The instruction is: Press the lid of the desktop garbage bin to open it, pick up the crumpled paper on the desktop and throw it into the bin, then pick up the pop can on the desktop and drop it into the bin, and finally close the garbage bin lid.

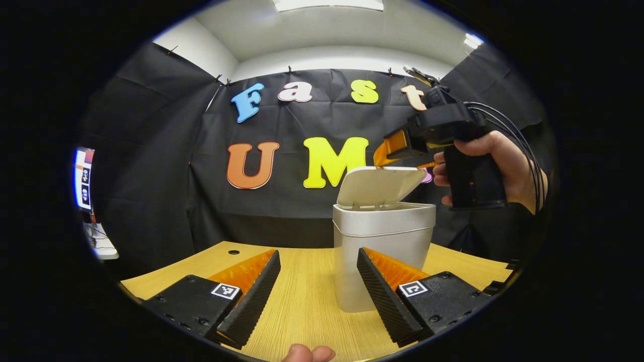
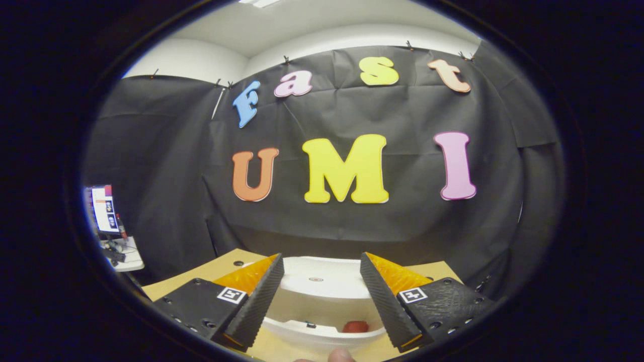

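Observation:
The white desktop bin (image 1: 377, 241) stands on the wooden table (image 1: 302, 301), its lid (image 1: 380, 186) raised and tilted. My left gripper (image 1: 318, 256) is open low over the table, the bin just beyond its right finger, nothing between its fingers. A hand holds my right gripper (image 1: 390, 153) just above the lid's top edge. In the right gripper view, that gripper (image 2: 322, 259) is open over the lid (image 2: 317, 281) and the bin's rim (image 2: 322, 338). A red item (image 2: 355, 327), probably the pop can, lies inside the bin.
A small round hole (image 1: 234, 252) marks the table's far left corner. A lit monitor (image 1: 83, 178) and a white side surface (image 1: 103, 244) stand beyond the table's left edge. Black cloth closes the back and sides of the booth.

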### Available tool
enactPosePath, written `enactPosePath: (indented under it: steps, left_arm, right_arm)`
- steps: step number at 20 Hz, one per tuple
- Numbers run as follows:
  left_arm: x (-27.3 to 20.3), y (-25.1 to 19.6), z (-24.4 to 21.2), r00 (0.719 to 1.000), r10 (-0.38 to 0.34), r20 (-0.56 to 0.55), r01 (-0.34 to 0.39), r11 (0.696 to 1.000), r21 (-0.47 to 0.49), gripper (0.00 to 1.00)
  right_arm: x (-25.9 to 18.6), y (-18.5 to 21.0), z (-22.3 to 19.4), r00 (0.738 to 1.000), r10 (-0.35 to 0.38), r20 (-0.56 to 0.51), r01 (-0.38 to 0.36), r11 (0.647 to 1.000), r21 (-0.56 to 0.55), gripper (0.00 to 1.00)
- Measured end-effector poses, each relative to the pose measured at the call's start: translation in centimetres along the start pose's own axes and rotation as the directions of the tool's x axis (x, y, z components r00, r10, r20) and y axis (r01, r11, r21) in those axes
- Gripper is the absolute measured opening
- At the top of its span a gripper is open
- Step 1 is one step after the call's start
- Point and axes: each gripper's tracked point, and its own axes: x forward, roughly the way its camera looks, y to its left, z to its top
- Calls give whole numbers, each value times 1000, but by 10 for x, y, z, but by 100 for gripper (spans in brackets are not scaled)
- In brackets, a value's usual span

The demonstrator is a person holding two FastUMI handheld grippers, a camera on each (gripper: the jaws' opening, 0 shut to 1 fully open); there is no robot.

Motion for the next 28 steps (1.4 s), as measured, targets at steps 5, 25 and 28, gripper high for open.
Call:
enactPosePath:
  steps: [5, 25, 28]
  left_arm:
    - [-4, 6, -5, 1000, 15, -18, -15, 1000, -9, 99]
    - [4, -2, -17, 999, -2, -48, 0, 999, -46, 99]
    - [3, 2, -17, 999, 11, -51, -13, 999, -35, 98]
  right_arm:
    - [0, -3, -38, 998, -4, -64, 5, 1000, 13, 94]
    - [4, -7, -72, 995, -13, -96, 14, 1000, 13, 83]
    - [2, -7, -63, 998, -49, -46, 47, 998, -38, 81]
